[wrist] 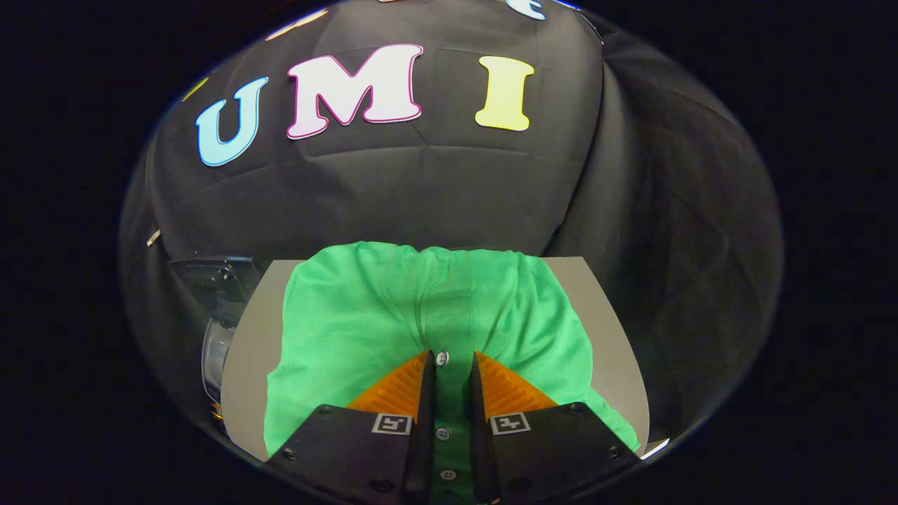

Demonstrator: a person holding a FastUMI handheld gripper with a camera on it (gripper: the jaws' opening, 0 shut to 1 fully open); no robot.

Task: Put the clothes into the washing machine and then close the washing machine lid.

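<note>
A green button-up shirt [365, 322] lies spread over a grey table [610, 337]. My gripper [450, 359] sits low on the shirt's near part. Its fingers [421, 382] stand close together with the buttoned placket pinched between them. A white button [441, 358] shows right at the fingertips, and more buttons run down the strip of cloth in the gap. Folds in the fabric converge toward the fingertips. A dark washing machine [219, 294] with a clear part stands off the table's left side, beyond the shirt's left sleeve.
Black cloth walls close the booth behind the table and to the right. The table's bare grey strips show on both sides of the shirt. A small white item [656, 449] pokes out at the table's near right corner.
</note>
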